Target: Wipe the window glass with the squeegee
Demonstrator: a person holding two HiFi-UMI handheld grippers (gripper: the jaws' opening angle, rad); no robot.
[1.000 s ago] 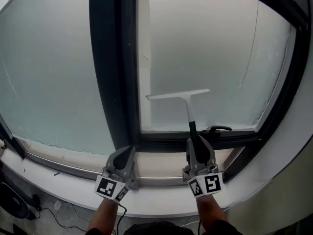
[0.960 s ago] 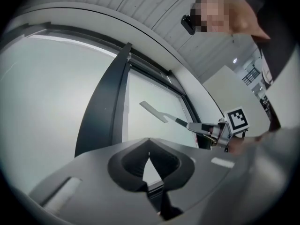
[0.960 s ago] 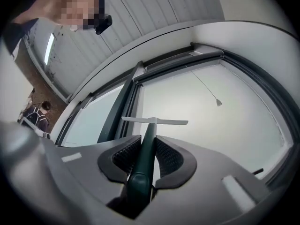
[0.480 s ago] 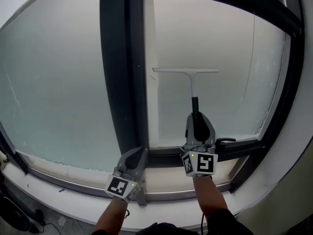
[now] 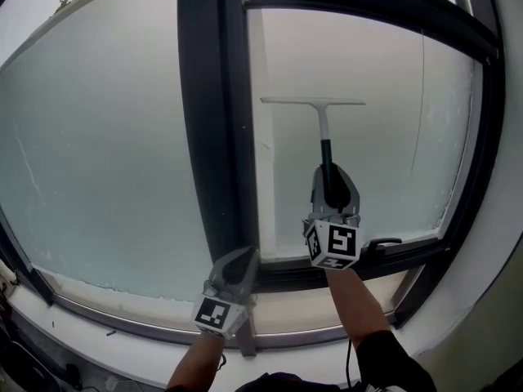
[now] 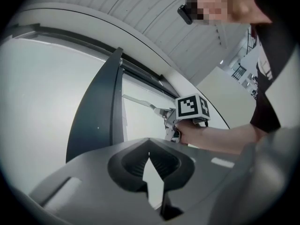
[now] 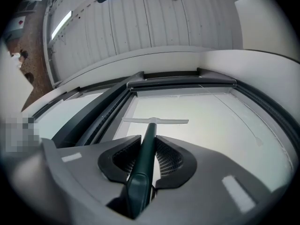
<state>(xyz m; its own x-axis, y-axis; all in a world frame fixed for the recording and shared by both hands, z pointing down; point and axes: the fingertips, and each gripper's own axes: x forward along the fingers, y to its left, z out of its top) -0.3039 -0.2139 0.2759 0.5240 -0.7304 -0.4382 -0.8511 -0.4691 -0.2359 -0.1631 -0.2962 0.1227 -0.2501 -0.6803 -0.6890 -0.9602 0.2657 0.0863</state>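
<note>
1. the right claw point(image 7: 147, 146) is clamped on the squeegee point(image 7: 143, 168), jaws snug either side of its dark green handle.
2. its blade sits flat on the right pane of the window glass point(image 5: 392, 162), high up.
3. the left claw point(image 6: 151, 165), jaws drawn together on nothing, idles by the dark mullion point(image 5: 204, 137).
4. i'd say a stroke is under way; the glass looks evenly hazy, so what's already wiped i can't tell.

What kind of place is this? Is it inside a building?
Probably indoors, at a big window of a building. You can see wide glass panes, a dark frame between them, a white sill below, and a panelled ceiling overhead.
</note>
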